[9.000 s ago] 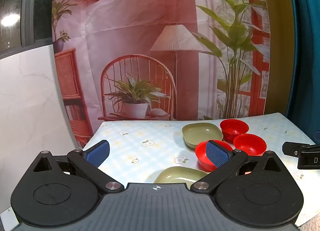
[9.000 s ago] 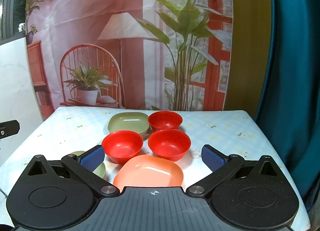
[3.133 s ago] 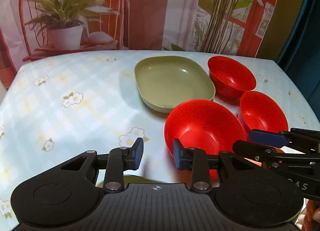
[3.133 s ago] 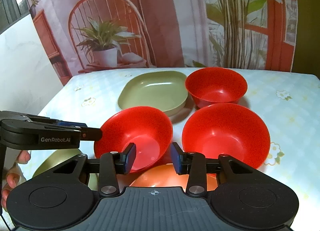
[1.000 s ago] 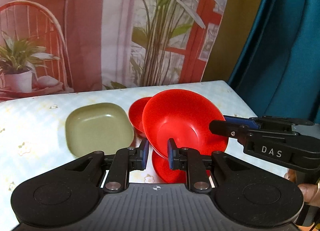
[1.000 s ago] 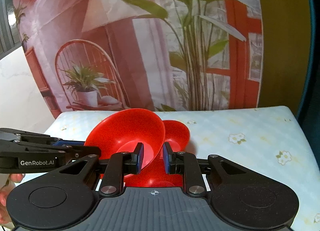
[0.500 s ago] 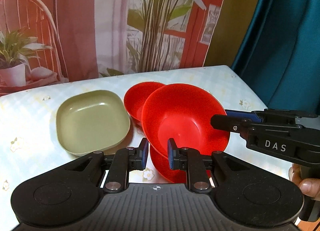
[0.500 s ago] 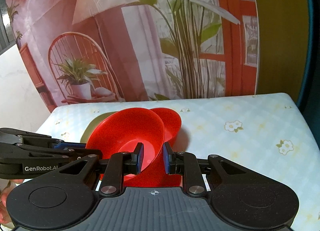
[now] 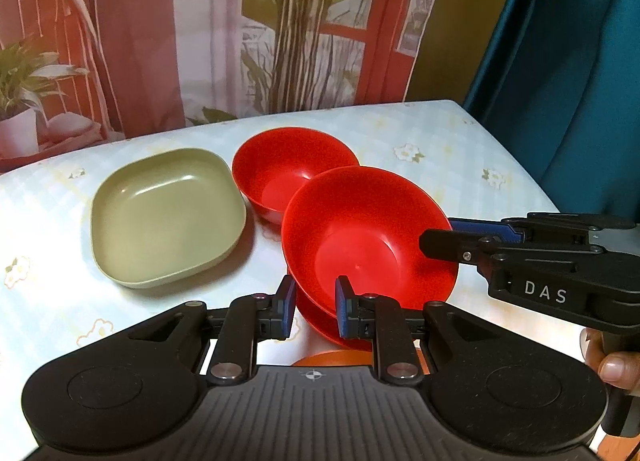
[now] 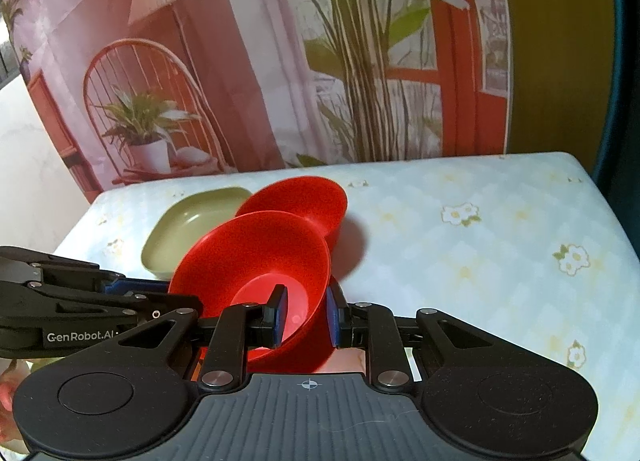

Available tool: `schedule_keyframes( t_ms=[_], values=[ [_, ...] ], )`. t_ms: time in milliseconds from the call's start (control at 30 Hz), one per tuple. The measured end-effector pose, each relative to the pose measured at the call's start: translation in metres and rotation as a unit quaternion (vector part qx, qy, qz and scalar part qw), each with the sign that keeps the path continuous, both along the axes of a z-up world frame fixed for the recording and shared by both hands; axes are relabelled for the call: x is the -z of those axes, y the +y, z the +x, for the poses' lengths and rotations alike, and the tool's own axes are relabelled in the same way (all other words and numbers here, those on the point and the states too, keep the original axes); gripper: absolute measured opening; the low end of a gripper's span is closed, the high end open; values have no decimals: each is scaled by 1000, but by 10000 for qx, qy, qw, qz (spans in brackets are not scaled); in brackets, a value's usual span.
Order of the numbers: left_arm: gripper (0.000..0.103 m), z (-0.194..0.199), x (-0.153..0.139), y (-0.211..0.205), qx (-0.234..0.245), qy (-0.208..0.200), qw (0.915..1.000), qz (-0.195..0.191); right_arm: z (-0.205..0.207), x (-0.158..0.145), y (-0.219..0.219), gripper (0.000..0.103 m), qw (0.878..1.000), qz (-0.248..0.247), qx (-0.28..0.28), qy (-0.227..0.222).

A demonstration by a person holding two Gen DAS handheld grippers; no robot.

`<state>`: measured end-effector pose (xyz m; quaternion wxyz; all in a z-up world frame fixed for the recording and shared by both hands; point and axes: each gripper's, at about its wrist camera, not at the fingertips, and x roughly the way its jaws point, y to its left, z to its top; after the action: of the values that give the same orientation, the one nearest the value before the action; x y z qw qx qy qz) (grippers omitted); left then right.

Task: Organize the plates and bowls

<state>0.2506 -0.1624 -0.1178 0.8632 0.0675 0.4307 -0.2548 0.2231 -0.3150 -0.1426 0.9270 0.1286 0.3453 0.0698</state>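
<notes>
While the held red bowl (image 9: 368,237) is carried tilted above the table (image 9: 460,149), its rim is pinched from two sides: the left gripper (image 9: 311,311) is closed down to a narrow gap on the near edge, and the right gripper (image 10: 302,315) is likewise clamped on the opposite edge, one pad inside the bowl and one outside. Directly beneath the held bowl a second red bowl (image 9: 316,321) is glimpsed, only a sliver of it being shown, and a third red bowl (image 9: 280,169) is seen just behind the held one. To the left of the held bowl, well clear of it, the green square plate (image 9: 164,213) is set flat on the table. A strip of an orange plate (image 9: 332,359) is visible below the held bowl, close to the left gripper's body.

The step in hand is judged to be nesting the held bowl into the one under it. For this to be done well, the bowl should be levelled before it is lowered, since a tilted rim is likely to catch the lower bowl's edge and push it aside. Both grips should be eased together, not one after the other, so that the bowl is not tipped. The pads should be drawn outward along the rim only once the bowl is seated. Whether the bowls already touch cannot be told.
</notes>
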Motion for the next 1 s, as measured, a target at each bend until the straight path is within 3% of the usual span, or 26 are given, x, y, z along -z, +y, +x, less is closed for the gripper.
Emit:
schedule_keyframes(
  t_ms=[367,667,767,1000],
  values=[
    [26,1,5,-4,27,-29,9998,187,-3,6,-3,26,9999,-103,47,100],
    [37,8,-1,11,-287,-40,9996,-15,-5,0,-10,27,9997,-195,144,18],
    [42,15,-7,19,-457,-33,9988,-145,-2,-5,-11,34,9997,-164,149,-45],
    [42,35,-44,30,-574,-544,9969,-42,16,-35,-11,35,9990,-208,138,-383]
  ],
)
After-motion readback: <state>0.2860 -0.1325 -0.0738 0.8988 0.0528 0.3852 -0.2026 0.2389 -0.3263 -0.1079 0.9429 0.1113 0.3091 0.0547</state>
